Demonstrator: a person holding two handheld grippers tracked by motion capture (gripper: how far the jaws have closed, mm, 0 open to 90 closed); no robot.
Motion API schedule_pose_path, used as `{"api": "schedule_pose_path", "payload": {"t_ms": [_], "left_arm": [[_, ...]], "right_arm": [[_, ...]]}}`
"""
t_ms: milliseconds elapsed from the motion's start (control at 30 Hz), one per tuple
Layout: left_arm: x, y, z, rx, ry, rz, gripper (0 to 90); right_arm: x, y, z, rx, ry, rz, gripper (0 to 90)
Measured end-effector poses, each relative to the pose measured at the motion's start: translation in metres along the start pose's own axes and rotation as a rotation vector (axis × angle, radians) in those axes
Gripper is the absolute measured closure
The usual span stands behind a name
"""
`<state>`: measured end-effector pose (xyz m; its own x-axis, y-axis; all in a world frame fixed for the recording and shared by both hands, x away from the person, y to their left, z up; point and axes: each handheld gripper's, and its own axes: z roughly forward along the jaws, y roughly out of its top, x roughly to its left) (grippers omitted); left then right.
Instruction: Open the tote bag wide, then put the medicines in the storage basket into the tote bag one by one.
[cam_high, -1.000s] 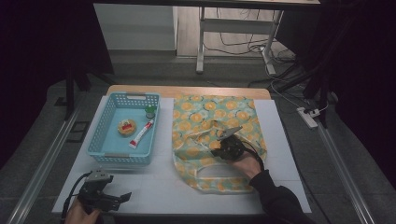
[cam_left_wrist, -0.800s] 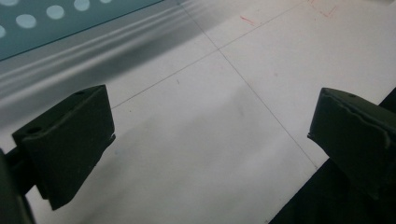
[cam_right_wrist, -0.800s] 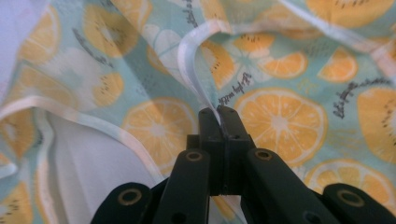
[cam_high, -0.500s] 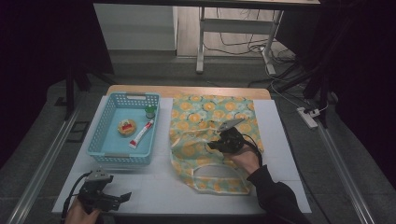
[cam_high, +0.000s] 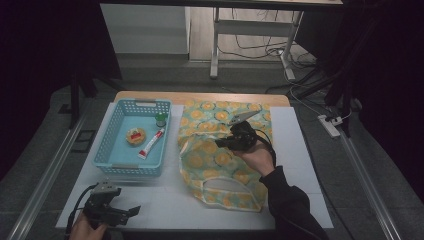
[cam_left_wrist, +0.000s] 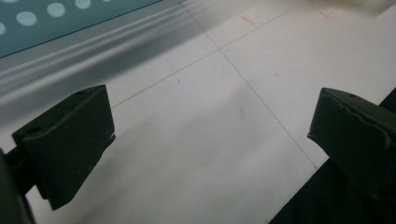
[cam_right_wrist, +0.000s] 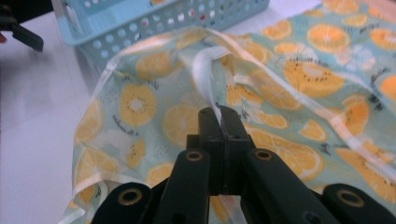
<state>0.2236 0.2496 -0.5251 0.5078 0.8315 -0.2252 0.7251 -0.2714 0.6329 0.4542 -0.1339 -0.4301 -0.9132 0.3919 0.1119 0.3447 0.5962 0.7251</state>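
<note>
We are noting right tool (cam_right_wrist: 219, 122) clenching fruit-print tote bag (cam_high: 220, 155) handle, lifting it off tabletop (cam_high: 300, 150). Left tool (cam_high: 116, 212) released, idling. Tube (cam_high: 151, 143) awaiting in basket (cam_high: 116, 167); packing not begun.

No lettering, label, brand, number or sign is sharp enough to read.

A blue basket (cam_high: 114, 150) holds a round snack (cam_high: 135, 135), tube (cam_high: 151, 143) and small jar (cam_high: 161, 119).
</note>
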Motion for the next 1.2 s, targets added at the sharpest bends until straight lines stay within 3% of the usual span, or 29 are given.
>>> {"api": "schedule_pose_path", "payload": {"t_ms": [600,967,1133,1200], "left_arm": [[0.0,0.0,0.0,0.002,-0.003,-0.001,0.1],[0.0,0.0,-0.001,-0.007,-0.001,0.0,0.0],[0.0,-0.001,-0.002,-0.012,0.004,-0.008,0.0],[0.0,-0.001,-0.002,-0.016,0.009,-0.011,0.0]], "right_arm": [[0.009,0.03,-0.004,-0.049,-0.012,-0.059,89.9],[0.008,0.024,-0.003,-0.054,-0.021,-0.073,89.9],[0.009,0.021,-0.002,-0.048,-0.038,-0.123,89.9],[0.009,0.021,-0.001,-0.049,-0.04,-0.122,90.0]]}}
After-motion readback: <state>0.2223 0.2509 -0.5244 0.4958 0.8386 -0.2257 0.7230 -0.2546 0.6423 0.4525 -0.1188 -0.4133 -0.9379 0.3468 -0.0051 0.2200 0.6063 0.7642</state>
